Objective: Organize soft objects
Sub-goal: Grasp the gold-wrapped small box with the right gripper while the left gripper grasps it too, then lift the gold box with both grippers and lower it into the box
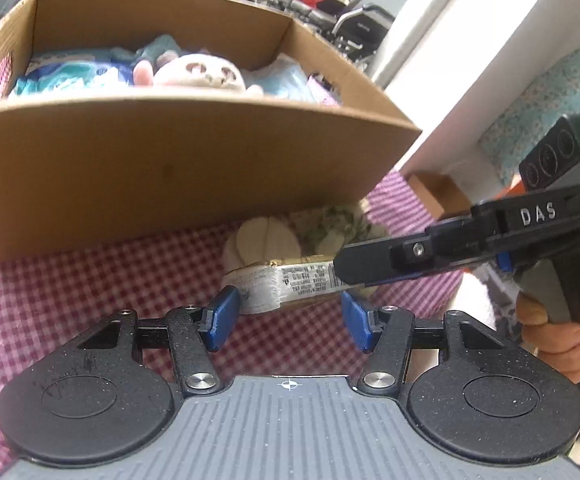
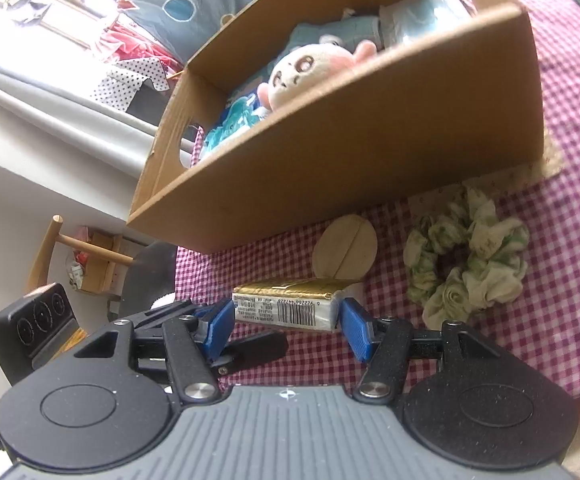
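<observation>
The left gripper sits low in the centre of its own view, tilted downward, its blue pads standing apart. The right gripper reaches in from the right edge of the left wrist view, a hand wrapped around its handle; in its own view its pads are likewise spread.

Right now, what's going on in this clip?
A person is sorting soft things into a cardboard box on a checked cloth. Both claws are at a gold tissue pack lying in front of the box: the right claw has it between its blue pads, the left claw is open just short of it. A plush toy is already boxed; a scrunchie is still out.
</observation>
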Action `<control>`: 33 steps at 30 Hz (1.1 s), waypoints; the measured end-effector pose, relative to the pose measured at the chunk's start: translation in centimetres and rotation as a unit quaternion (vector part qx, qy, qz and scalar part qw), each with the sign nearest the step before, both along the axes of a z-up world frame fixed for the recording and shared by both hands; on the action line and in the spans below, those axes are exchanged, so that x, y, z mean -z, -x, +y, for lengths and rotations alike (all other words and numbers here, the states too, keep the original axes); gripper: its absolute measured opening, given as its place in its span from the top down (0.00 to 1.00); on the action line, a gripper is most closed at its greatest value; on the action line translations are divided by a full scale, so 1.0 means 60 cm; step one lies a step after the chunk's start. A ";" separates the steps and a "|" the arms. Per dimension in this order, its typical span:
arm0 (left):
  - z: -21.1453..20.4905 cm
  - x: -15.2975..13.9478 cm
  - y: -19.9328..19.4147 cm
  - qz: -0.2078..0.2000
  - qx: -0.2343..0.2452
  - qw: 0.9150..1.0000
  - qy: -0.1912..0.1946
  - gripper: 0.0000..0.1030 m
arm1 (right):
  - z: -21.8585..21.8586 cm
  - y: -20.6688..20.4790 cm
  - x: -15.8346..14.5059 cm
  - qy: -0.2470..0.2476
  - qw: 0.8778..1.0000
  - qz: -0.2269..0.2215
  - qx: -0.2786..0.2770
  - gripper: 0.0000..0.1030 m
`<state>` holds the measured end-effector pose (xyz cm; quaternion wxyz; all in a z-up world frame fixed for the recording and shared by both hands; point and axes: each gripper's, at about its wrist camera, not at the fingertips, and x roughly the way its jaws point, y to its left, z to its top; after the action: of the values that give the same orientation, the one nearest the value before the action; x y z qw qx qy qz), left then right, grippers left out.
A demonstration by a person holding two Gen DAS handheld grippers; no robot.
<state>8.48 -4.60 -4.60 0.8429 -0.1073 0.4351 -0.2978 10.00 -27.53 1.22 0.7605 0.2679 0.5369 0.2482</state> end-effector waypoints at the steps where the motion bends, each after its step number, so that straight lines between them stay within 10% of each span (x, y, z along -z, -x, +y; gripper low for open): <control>1: -0.001 0.003 0.001 0.002 0.003 1.000 -0.004 0.45 | 0.000 -0.001 0.005 -0.003 1.000 0.002 0.001 0.40; 22: 0.004 0.036 0.007 0.003 0.031 0.998 -0.047 0.31 | -0.047 0.006 0.065 -0.069 0.993 0.058 0.073 0.36; 33: -0.031 0.049 -0.008 -0.034 0.045 0.995 -0.081 0.52 | -0.015 -0.001 0.063 -0.044 0.996 0.033 0.068 0.46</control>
<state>8.99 -6.45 -7.52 0.8489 -0.0086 0.4331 -0.3029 10.06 -28.41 -2.54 0.7452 0.3446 0.5307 0.2106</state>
